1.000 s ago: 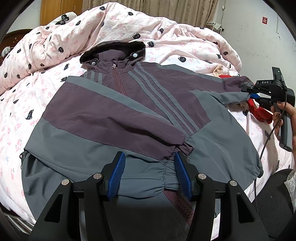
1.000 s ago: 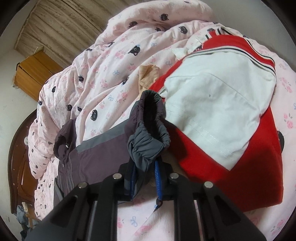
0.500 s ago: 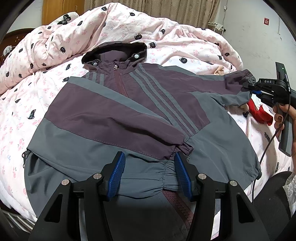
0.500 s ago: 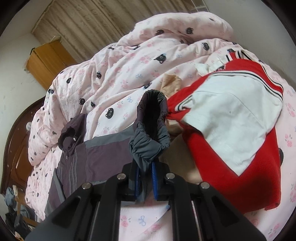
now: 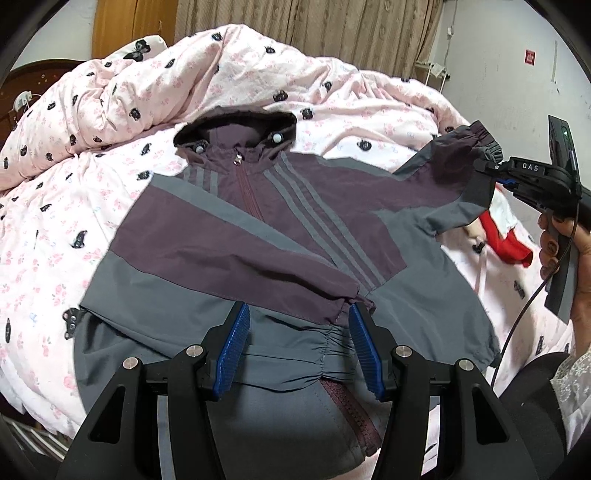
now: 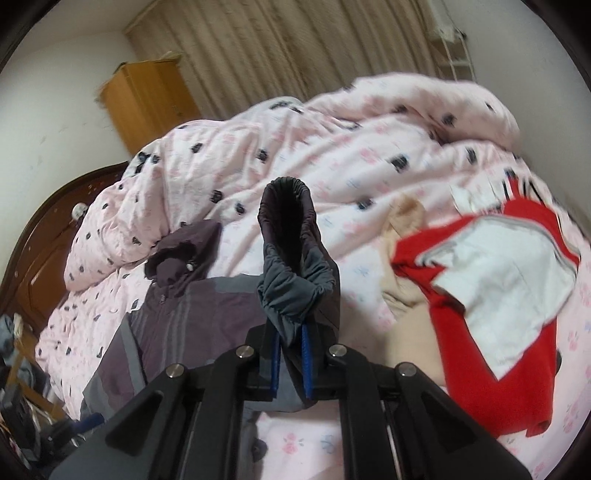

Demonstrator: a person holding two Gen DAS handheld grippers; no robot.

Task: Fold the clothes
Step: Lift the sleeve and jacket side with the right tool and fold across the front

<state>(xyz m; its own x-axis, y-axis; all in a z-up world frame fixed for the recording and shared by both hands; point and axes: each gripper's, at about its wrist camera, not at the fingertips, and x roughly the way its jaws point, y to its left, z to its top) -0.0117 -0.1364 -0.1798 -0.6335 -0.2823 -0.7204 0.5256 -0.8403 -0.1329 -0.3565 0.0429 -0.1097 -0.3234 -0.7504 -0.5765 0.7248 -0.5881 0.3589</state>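
We have the purple-and-grey hooded nylon jacket (image 5: 258, 229) lying face up on the bed with the pink cat-print quilt (image 5: 110, 110), hood toward twelve o'clock. One sleeve (image 5: 236, 273) already lies folded across the chest, its cuff just ahead of our left tongs (image 5: 301, 349), which hang spread over the hem and grip nothing. At three o'clock our right tongs (image 6: 290, 356) are pinching the other sleeve's gathered cuff (image 6: 291, 258), raised off the quilt. We judge the fold about half done: this sleeve must cross, then the body be doubled. A red-and-white garment (image 6: 498, 314) lies near, at four o'clock. Beige curtains (image 5: 314, 29) and a wooden wardrobe (image 6: 147, 99) stand behind.
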